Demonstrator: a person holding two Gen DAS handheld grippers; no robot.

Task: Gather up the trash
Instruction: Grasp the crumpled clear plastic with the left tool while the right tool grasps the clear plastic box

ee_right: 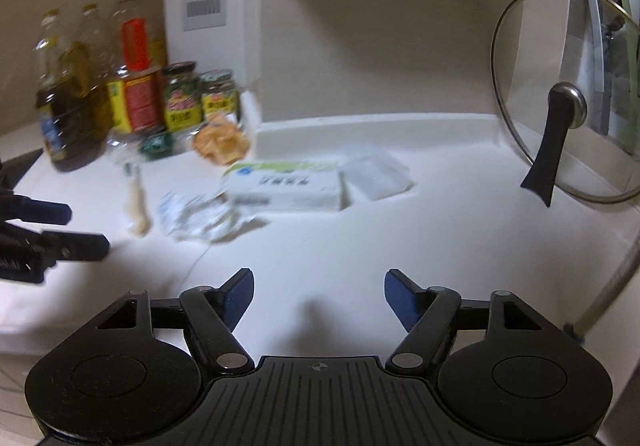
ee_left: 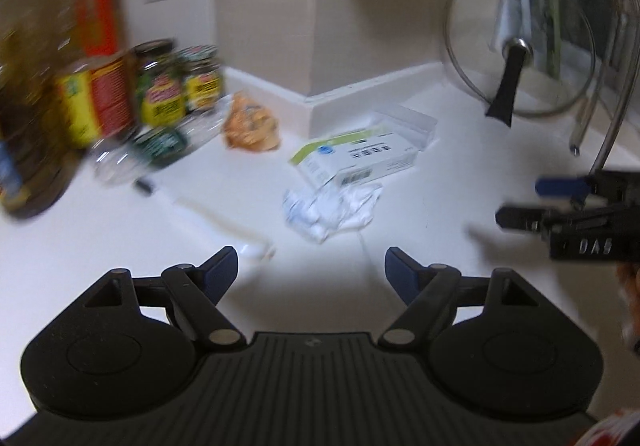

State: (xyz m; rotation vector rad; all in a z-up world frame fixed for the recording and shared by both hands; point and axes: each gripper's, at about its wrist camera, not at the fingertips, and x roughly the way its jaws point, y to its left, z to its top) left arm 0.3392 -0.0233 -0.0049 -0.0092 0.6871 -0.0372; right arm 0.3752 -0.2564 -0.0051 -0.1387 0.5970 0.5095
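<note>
White counter (ee_left: 440,181): holds everything.
Wrapper (ee_left: 332,207): crumpled, mid-counter, touching the box's near end.
Box (ee_left: 356,157): just beyond.
Orange packet (ee_left: 251,122): far left, by jars (ee_left: 180,89).
Left gripper (ee_left: 312,270): spread, empty.
Right gripper (ee_right: 319,288): spread, empty.

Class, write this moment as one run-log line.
left gripper: open, empty | right gripper: open, empty | crumpled wrapper, carton, orange packet: on counter, untouched

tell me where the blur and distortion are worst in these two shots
Left wrist view: heaviest motion smear on the jars and bottles at left; the white carton stays roughly readable. Right wrist view: the crumpled wrapper and carton text are smeared; the glass lid is sharper. Fisheye bends the edges of both.
</note>
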